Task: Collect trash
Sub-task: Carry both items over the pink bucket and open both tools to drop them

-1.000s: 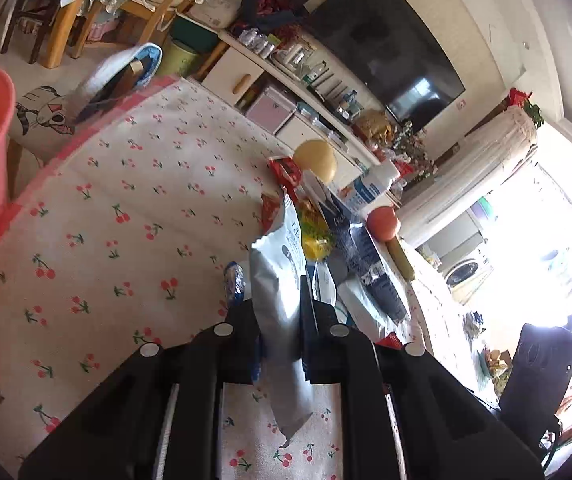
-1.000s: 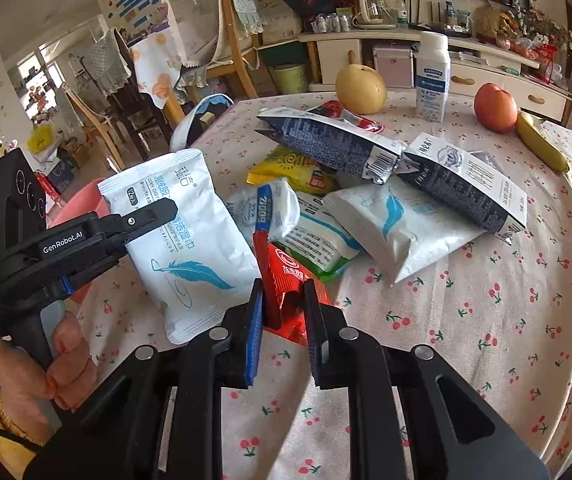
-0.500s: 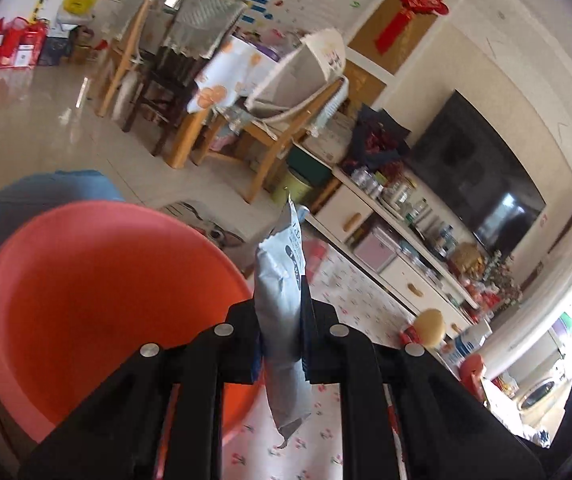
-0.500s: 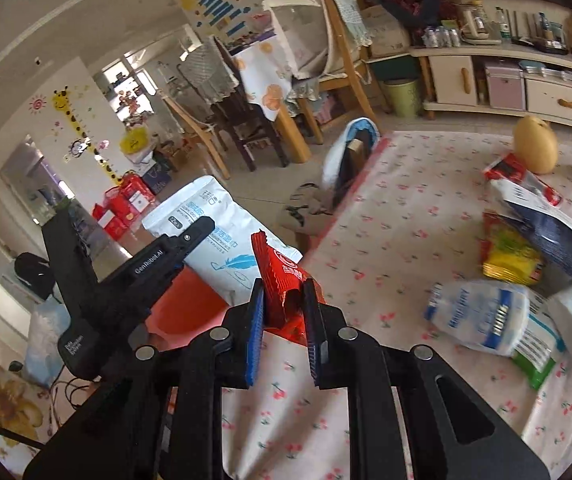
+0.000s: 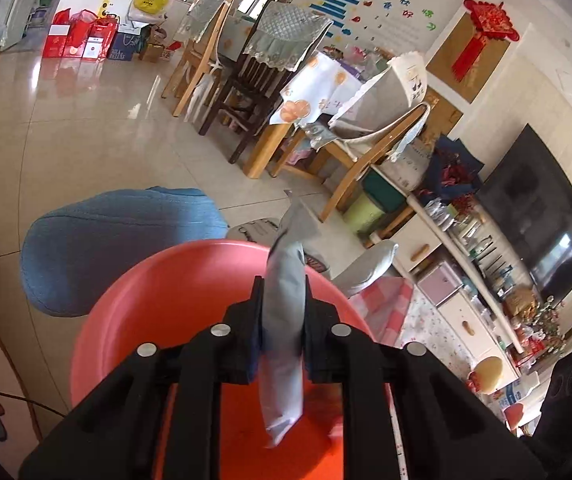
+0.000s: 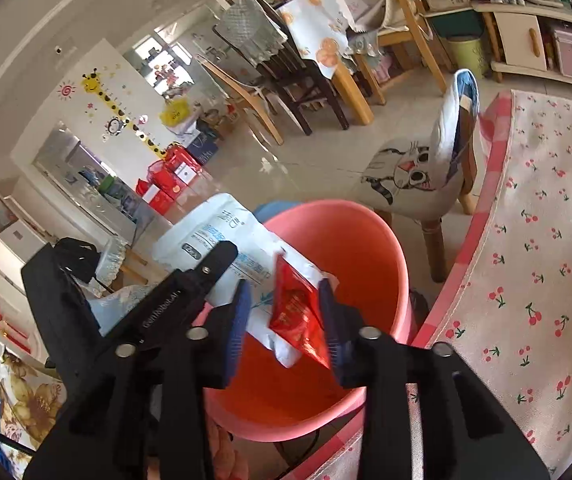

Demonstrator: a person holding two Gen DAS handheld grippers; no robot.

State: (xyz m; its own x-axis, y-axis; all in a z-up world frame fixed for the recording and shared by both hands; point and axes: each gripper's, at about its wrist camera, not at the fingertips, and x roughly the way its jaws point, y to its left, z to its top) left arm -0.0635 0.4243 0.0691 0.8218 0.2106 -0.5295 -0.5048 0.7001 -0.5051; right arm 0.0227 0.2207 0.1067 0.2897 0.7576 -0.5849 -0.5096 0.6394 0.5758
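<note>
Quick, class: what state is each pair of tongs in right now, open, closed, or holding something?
Left tongs: jaws just easing apart, white pouch between them.
Right tongs: jaws just opened, red packet loose between them.

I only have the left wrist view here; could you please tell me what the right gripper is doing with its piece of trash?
Observer: The right gripper is open; its jaws have just been opening. A red packet sits between them, with a clear gap on one side.
Operator: Is it over the bin?
Observer: Yes, it appears over the open mouth of the pink bin.
Operator: What does my pouch look like from that side?
Observer: The white pouch shows its broad face with blue print, also over the bin.
</note>
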